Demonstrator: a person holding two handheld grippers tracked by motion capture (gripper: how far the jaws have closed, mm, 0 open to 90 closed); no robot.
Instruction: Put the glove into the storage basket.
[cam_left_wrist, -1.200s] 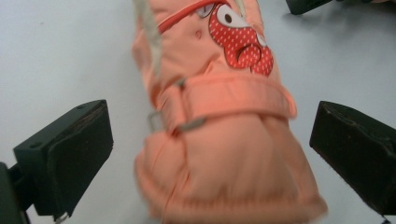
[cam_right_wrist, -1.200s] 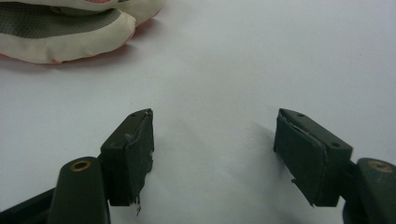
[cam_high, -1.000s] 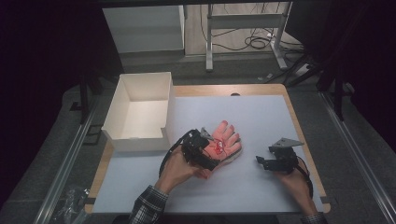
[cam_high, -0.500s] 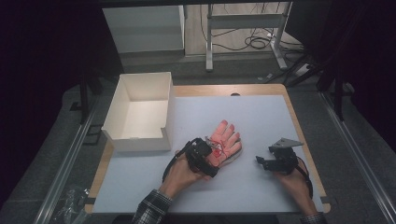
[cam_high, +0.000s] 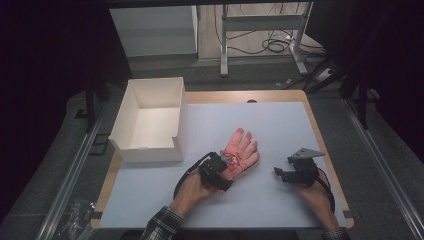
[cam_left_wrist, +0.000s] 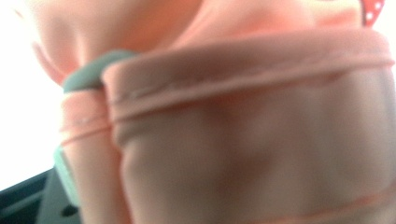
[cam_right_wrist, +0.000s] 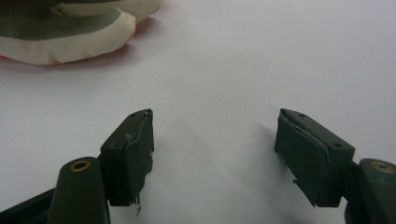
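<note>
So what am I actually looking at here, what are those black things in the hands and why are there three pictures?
A person sits at a table and holds a hand-held grasping tool in each hand. The high view looks down from above; the other two pictures come from small cameras riding on each tool. On the white surface lie a pink glove and, at the left, an open white box. The left tool has just been closing on the glove's cuff, and the left gripper view shows pink fabric pressed right up to its camera. The right tool rests open over bare table, holding nothing, with the glove's edge farther off.
</note>
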